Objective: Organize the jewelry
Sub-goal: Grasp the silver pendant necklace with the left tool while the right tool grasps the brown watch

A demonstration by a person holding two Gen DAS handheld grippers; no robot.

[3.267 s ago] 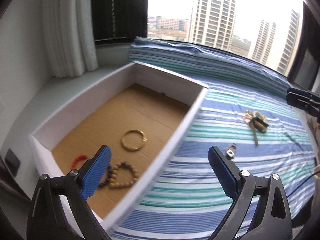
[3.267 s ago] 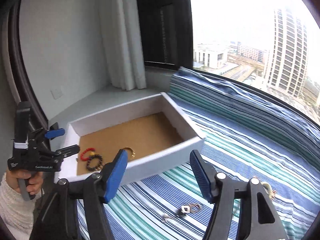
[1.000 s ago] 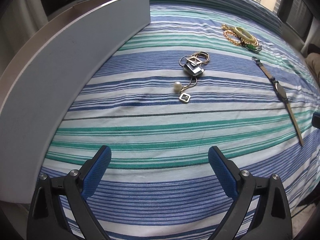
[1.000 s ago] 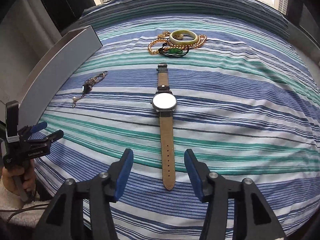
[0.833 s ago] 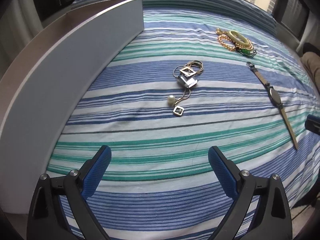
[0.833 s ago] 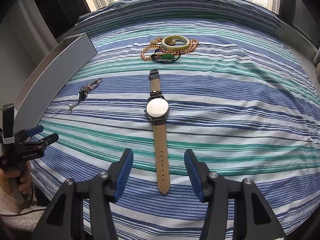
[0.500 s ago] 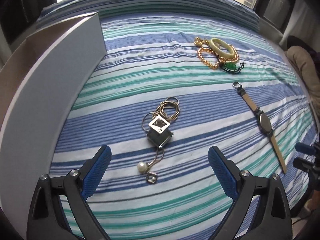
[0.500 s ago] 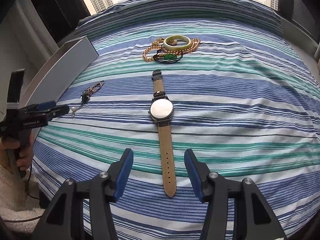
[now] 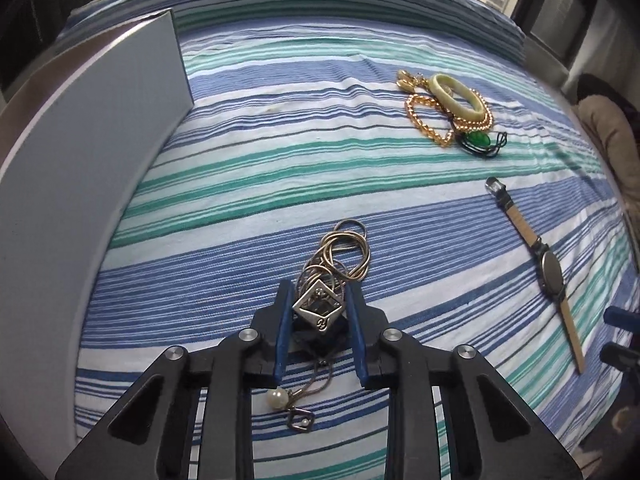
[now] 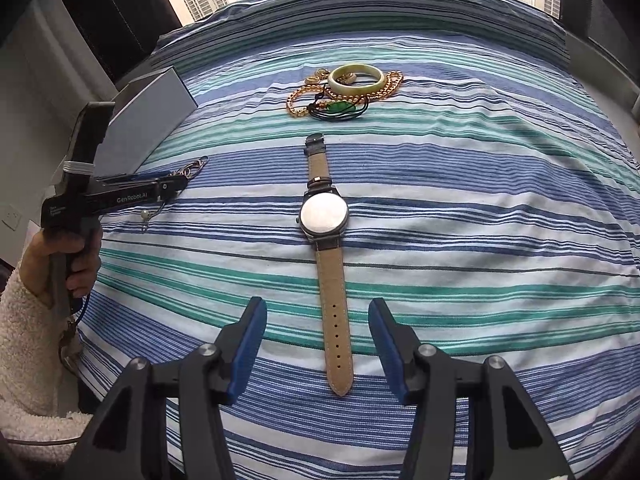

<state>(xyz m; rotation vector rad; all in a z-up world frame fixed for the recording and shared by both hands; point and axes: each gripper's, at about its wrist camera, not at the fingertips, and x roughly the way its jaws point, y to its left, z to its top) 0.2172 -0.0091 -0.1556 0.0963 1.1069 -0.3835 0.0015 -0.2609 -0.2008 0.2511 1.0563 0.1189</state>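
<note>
— From the left wrist, what do you see?

— The left gripper [image 9: 319, 312] has its fingers [image 9: 282, 320] drawn in on the square metal pendant [image 9: 318, 309] of the necklace [image 9: 340, 256]; the pads sit against its two side corners. The chain coils just ahead of the tips on the striped bed [image 9: 260, 184], and the pearl drop [image 9: 277, 399] trails back beneath the gripper. The grey box [image 9: 80, 168] stands off to the left (its wall only, nothing of the inside). Whether the pendant is off the cloth yet, I cannot tell.

— And from the right wrist?

— The right gripper [image 10: 316, 344] has its fingers [image 10: 250, 340] spread wide, nothing between them. The watch [image 10: 325, 216] lies straight ahead, its long axis running along the line of approach, the near strap end lying right in the gap. The bangle [image 10: 356, 78] and gold chain [image 10: 304, 100] sit well beyond, with the green pendant [image 10: 340, 109] among them.

— So which hand takes what?

— I'd judge the left carries the necklace leftward to the box; the right is plainly nearer the watch, and closing across the strap suits how it lies.
</note>
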